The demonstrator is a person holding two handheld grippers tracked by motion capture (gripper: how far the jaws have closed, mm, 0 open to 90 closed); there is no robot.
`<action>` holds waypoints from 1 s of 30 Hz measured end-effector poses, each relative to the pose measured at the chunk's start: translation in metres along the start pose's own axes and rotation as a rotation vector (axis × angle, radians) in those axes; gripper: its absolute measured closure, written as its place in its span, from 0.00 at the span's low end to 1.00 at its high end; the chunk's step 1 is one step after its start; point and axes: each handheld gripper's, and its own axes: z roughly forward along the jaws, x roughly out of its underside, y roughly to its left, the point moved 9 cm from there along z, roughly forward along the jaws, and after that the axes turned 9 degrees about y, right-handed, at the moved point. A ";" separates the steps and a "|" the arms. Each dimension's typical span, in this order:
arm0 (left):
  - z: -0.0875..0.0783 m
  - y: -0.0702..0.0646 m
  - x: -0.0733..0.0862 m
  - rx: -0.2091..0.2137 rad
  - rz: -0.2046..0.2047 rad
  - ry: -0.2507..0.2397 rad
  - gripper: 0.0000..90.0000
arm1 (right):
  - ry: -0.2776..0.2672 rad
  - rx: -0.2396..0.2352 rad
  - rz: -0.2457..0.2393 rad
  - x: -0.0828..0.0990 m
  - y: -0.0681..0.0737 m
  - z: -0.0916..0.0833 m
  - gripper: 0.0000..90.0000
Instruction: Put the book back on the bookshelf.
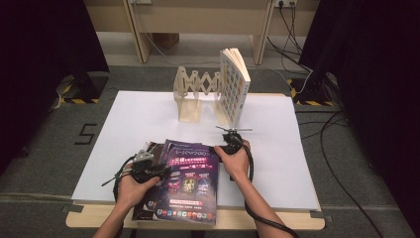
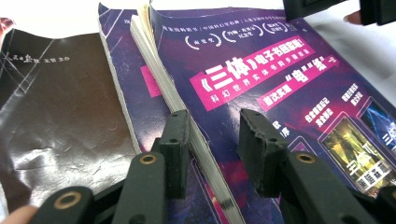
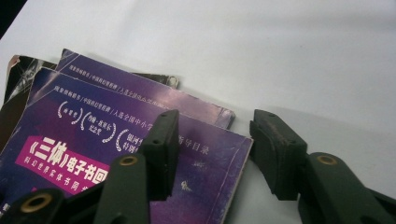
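Both hand-held grippers, left point(image 2: 212, 140) and right point(image 3: 212, 154), straddle the top purple paperback's point(image 1: 190, 181) edges with jaws apart, so closing unevenly could skew the stack.

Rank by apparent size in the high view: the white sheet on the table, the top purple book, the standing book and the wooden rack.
1. white sheet, by far the largest.
2. top purple book, though it lies nearest the camera.
3. standing book and wooden rack: these look about alike, and both stand farther off, so I will not rank them.
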 end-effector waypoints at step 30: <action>-0.002 0.002 0.002 -0.017 0.003 0.009 0.71 | -0.046 -0.135 0.021 -0.013 0.018 -0.031 0.68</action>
